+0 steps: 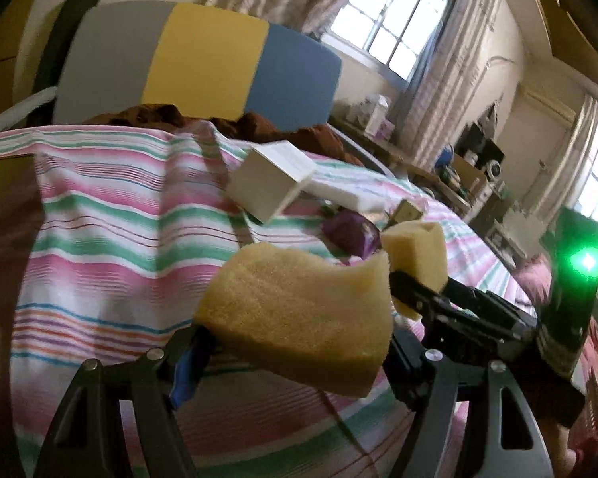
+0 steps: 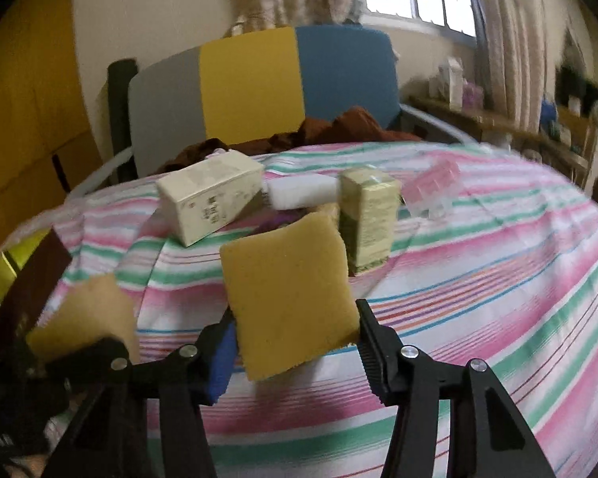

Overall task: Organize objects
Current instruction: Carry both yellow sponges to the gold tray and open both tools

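Observation:
My left gripper (image 1: pixel 295 342) is shut on a yellow sponge (image 1: pixel 299 310), held above the striped bedspread (image 1: pixel 111 247). My right gripper (image 2: pixel 295 342) is shut on a second yellow sponge (image 2: pixel 287 298); it also shows in the left wrist view (image 1: pixel 418 259). The left sponge shows at the lower left of the right wrist view (image 2: pixel 87 314). On the bed lie a white box (image 2: pixel 211 199), a white foam block (image 2: pixel 303 193), an upright green-yellow box (image 2: pixel 368 219), a clear pink case (image 2: pixel 434 185) and a purple item (image 1: pixel 351 231).
A headboard (image 2: pixel 251 83) of grey, yellow and blue panels stands behind the bed, with brown cloth (image 2: pixel 331 127) heaped before it. A dark brown box (image 2: pixel 28 290) sits at the left. Cluttered shelves (image 1: pixel 470 167) and windows line the right wall.

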`<state>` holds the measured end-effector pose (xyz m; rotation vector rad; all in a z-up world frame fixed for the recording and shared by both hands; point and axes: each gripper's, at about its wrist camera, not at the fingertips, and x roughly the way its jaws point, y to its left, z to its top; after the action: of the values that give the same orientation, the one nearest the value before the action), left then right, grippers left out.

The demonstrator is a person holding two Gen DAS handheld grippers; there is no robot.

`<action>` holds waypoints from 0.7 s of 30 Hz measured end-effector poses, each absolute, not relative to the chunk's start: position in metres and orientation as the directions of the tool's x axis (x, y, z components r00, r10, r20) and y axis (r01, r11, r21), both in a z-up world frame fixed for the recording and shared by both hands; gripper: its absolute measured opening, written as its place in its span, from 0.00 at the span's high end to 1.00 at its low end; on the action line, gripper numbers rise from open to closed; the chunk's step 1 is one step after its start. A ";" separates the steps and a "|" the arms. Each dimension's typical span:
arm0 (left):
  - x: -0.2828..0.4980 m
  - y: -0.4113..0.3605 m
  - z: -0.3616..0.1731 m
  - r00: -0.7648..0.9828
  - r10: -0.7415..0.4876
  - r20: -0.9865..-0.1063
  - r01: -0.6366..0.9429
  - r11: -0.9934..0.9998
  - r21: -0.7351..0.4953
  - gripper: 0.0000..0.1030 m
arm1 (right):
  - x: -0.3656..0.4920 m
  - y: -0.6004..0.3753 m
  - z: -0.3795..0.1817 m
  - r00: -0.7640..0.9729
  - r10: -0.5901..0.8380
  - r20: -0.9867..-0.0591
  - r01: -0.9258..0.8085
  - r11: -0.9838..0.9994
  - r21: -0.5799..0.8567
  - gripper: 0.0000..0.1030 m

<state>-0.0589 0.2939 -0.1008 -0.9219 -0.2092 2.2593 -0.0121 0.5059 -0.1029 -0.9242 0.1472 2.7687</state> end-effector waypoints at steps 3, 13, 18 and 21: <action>-0.053 0.282 -0.100 -0.536 0.651 -0.538 -0.520 -0.756 -0.397 0.26 | -0.008 0.495 -0.101 -0.793 0.194 -0.577 -0.224 -0.974 -0.020 0.47; -0.003 0.290 -0.091 -0.499 0.691 -0.524 -0.671 -0.690 -0.271 0.26 | 0.009 0.488 -0.097 -0.799 0.238 -0.553 -0.264 -0.964 -0.034 0.47; 0.009 0.276 -0.081 -0.472 0.717 -0.514 -0.688 -0.663 -0.294 0.26 | 0.018 0.474 -0.099 -0.782 0.239 -0.576 -0.253 -0.966 -0.058 0.47; 0.006 0.253 -0.076 -0.480 0.717 -0.505 -0.647 -0.678 -0.348 0.26 | 0.027 0.470 -0.098 -0.776 0.221 -0.590 -0.260 -0.965 -0.019 0.47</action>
<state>0.0060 0.2531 -0.0763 -0.8095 -0.1386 2.1743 0.0268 0.4700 -0.0977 -0.8995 0.0922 2.7403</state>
